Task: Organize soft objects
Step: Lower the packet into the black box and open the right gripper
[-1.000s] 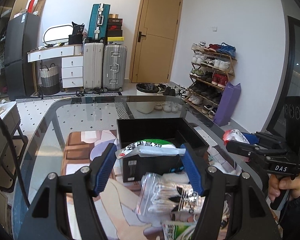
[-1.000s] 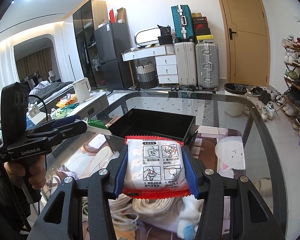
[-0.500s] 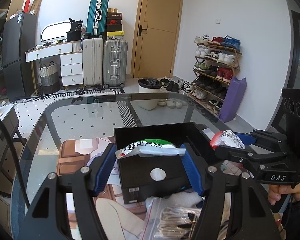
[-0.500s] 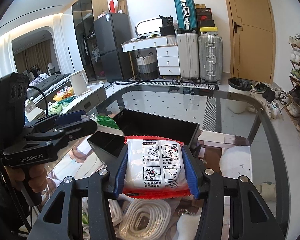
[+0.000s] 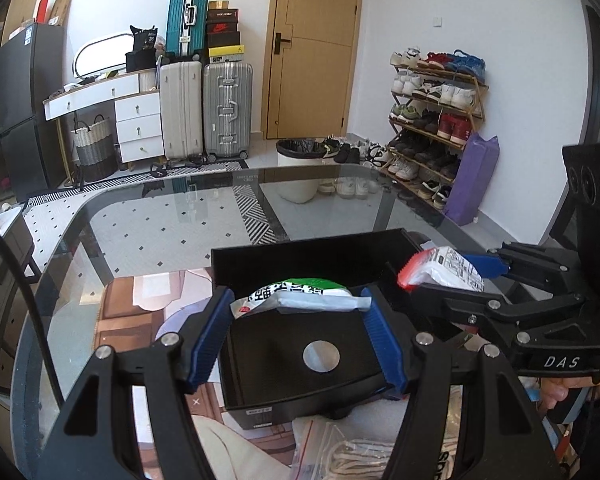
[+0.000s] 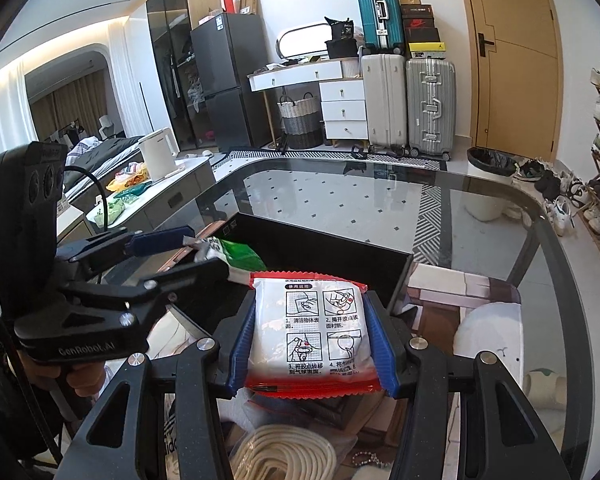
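Black box open-topped and reachable, bare glass table beyond, cluttered near edge

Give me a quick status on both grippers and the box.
Left gripper shut on green packet. Right gripper shut on red-edged packet. Both over open black box. Nothing blocking it.

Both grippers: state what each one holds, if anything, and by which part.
The left gripper clamps a green-and-white soft packet by its two side edges. The right gripper clamps a red-trimmed white instruction-printed packet by its long sides.
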{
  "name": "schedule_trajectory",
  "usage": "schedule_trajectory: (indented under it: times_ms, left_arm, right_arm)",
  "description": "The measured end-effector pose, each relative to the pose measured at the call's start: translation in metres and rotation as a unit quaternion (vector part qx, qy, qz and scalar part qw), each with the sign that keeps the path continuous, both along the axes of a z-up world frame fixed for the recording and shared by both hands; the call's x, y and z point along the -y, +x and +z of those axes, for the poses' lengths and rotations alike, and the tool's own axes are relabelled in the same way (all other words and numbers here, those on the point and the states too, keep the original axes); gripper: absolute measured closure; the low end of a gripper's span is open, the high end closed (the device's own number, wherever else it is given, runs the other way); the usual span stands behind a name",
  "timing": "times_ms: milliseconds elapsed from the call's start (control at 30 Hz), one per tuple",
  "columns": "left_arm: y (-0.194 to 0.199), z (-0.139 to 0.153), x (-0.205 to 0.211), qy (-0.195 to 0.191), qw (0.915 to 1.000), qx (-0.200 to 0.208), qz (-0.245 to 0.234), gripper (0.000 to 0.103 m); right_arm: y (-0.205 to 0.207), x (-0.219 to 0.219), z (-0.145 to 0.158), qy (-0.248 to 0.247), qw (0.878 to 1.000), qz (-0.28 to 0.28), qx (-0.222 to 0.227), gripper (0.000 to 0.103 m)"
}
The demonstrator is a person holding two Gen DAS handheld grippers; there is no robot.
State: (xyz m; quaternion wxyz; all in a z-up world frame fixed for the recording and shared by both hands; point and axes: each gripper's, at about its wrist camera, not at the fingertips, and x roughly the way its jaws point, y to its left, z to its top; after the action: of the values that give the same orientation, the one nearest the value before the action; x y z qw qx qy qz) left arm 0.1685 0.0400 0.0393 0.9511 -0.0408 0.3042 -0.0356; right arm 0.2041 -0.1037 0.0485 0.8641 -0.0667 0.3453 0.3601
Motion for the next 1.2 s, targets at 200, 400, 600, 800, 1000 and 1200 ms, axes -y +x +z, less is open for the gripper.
schedule_trajectory:
  times_ms: [200,400,600,800,1000,1200]
  left_arm:
    - [0.001,-0.007,0.004,0.005,0.9999,-0.015,-0.004,0.037]
    - [-0.002,-0.012,0.010,0.018,0.9994,-0.027,-0.016,0.038]
    - [-0.007,-0.012,0.011,0.009,0.9994,-0.029,-0.019,0.038]
    - [-0.009,-0.013,0.011,0.007,0.9993,-0.030,-0.019,0.037]
    - [-0.007,-0.009,0.011,0.006,0.9993,-0.033,-0.016,0.036]
    - [-0.009,-0.005,0.007,-0.004,0.9995,-0.027,-0.017,0.028]
  right_arm:
    - [0.008,-0.008,-0.004,0.002,1.000,0.006,-0.006,0.052]
    - [0.012,-0.011,-0.008,-0.001,1.000,0.011,-0.008,0.052]
    - [0.013,-0.010,-0.008,-0.001,1.000,0.011,-0.009,0.052]
    - [0.014,-0.008,-0.010,0.000,1.000,0.011,-0.009,0.052]
    - [0.013,-0.009,-0.008,0.003,1.000,0.014,-0.009,0.052]
    - [0.006,-0.011,-0.003,-0.001,1.000,0.020,0.002,0.042]
